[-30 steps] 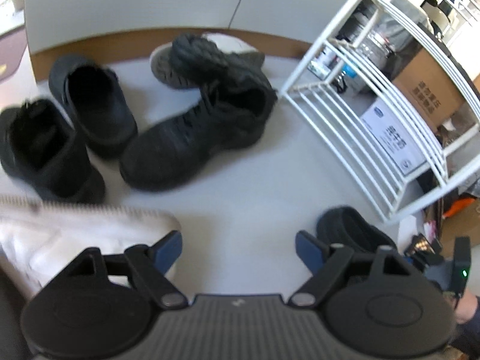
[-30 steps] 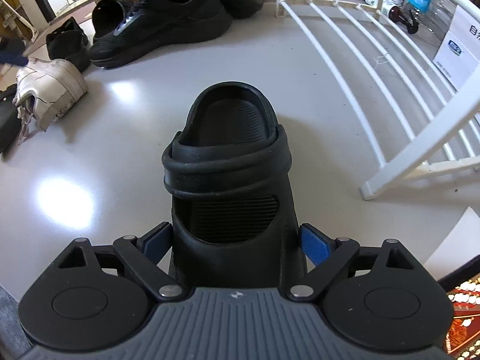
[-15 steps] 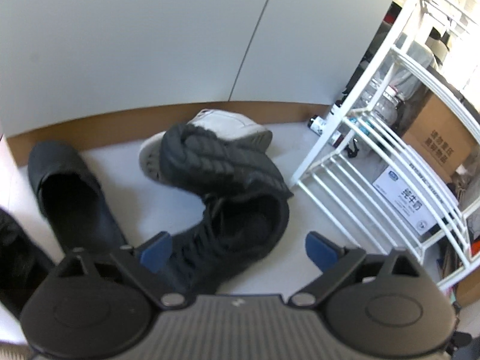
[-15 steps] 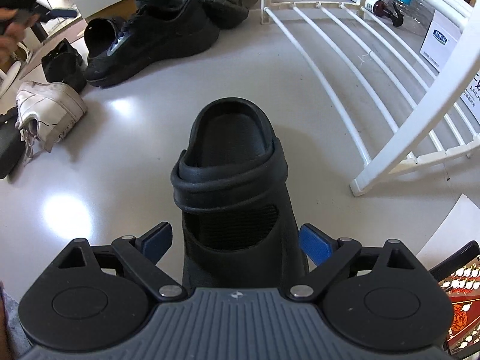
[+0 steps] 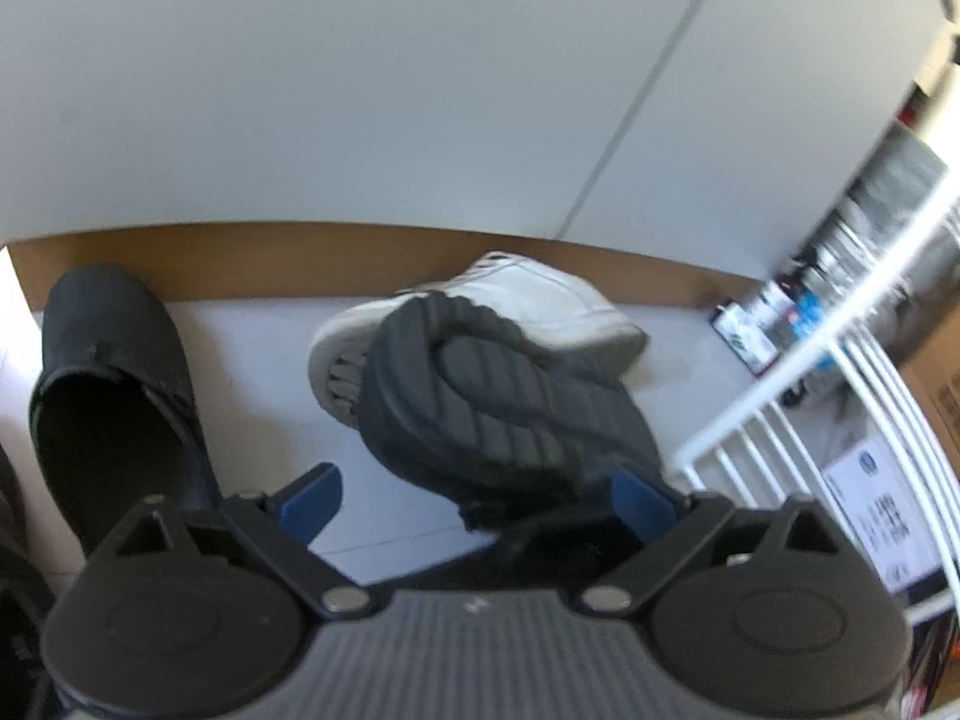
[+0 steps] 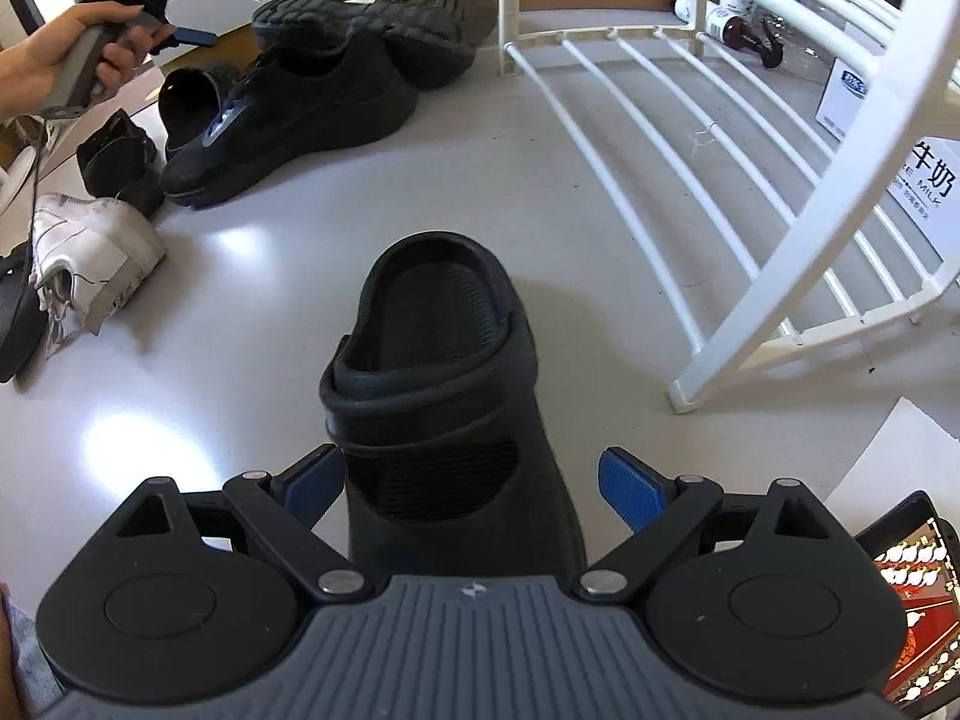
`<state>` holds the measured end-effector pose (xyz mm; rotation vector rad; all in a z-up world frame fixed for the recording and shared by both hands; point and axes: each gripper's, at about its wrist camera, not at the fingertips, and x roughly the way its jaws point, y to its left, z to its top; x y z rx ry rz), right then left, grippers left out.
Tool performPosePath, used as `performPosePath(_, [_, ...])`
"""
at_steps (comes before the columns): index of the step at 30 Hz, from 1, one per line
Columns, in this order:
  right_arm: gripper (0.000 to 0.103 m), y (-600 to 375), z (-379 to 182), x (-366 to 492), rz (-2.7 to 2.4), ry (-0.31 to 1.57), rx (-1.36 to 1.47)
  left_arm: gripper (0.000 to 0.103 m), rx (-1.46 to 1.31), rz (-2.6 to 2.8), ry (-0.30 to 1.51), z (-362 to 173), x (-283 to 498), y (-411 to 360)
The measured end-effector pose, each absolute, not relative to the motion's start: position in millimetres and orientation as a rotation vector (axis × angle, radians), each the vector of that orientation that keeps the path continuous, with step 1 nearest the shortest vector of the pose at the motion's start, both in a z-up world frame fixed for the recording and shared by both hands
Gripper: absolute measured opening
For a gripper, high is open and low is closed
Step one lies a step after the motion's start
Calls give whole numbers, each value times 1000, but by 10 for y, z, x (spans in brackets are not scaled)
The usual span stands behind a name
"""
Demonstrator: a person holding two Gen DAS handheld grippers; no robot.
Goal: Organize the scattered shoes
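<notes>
1. A pale grey wall (image 5: 420, 90) with one vertical seam stands straight ahead of the left gripper (image 5: 477, 495); a brown baseboard (image 5: 240, 258) runs along its foot.
2. A glossy grey floor (image 6: 288, 312) lies below the right gripper (image 6: 471, 483).
3. A brown bottle (image 6: 744, 30) stands far ahead and right of the right gripper.
4. A white carton (image 6: 924, 180) printed "MILK" sits to the right gripper's right.
5. A cardboard box (image 5: 936, 372) is at the left gripper's far right.
6. A red patterned thing (image 6: 912, 600) lies just right of the right gripper.
</notes>
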<state>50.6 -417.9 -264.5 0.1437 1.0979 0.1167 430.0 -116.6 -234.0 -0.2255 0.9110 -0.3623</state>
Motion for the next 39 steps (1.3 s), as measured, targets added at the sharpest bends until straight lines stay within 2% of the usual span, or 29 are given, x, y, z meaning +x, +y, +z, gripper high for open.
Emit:
performPosePath(17, [95,-4234,-2749,469,135,1126,129,103,-391,-276,928,-2719,4696,-1265])
performPosePath(26, [95,-4279,-2778,461,134,1118,151,102,-348,-316,964,-2936,4786,-1399])
performPosePath(28, [95,-4269,-2779,468,136,1116,147,98,-345,-313,967,-2957,4784,-1419])
performPosePath(30, [95,-4274,-2781,479,136,1115,145,89,-376,-334,971,-2975,4787,-1401])
performPosePath(39, [95,-4280,-2769,499,130,1101,142,87,-372,-318,956,-2872,4742,-1355])
